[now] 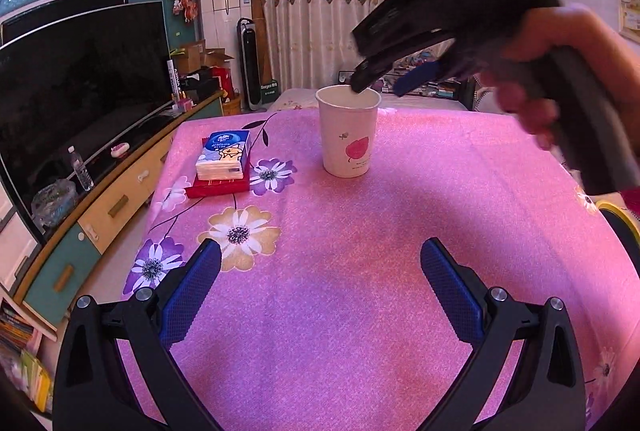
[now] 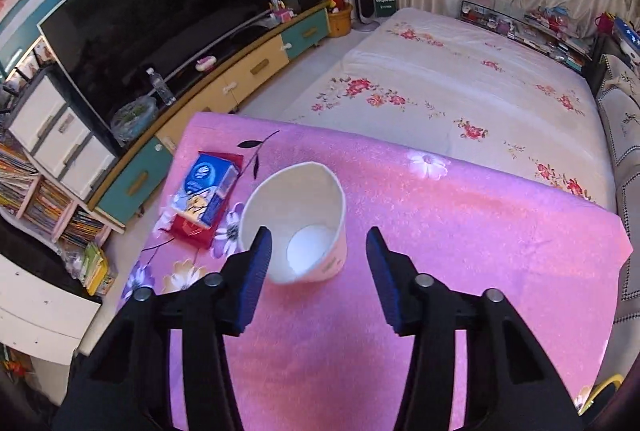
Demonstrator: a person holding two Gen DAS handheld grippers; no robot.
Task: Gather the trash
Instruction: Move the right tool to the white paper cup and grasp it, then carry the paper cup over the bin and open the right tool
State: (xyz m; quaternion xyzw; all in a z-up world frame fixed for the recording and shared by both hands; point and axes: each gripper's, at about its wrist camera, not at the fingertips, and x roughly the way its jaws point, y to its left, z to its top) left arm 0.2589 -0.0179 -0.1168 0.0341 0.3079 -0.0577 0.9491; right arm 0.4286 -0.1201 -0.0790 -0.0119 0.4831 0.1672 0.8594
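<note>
Left gripper [image 1: 320,271]: nearest thing in its own view, fingers spread wide with nothing but pink cloth between them. Just hanging over the near part of the table, well short of the cup.

Table [image 1: 400,231]: pink flowered cloth, pretty bare. Honestly I can't spot any loose scraps on it from either camera.

Tissue pack [image 1: 224,155]: blue and white, sitting on a flat red box [image 1: 218,187], off to the left of the cup and apart from it.

Paper cup [image 1: 347,135]: white with a pink leaf print, standing upright mid-table, so its long axis runs straight up and the mouth points at the ceiling. Looks empty inside, just the white bottom showing in the right wrist view.

Right gripper [image 2: 318,255]: the one that matters here. It's tipped steeply down right above the cup, fingers partly apart and gripping nothing. In its own view the left finger [image 2: 256,259] overlaps the rim while the other sits clear to the right, so the cup lies a bit left of centre. From the left wrist view one tip dips at the mouth; touching or not, can't tell.

My guess: right hand is way closer, so it takes the cup, either rim pinch or straddling the wall.

Background: TV, cabinets, bed, curtains.
</note>
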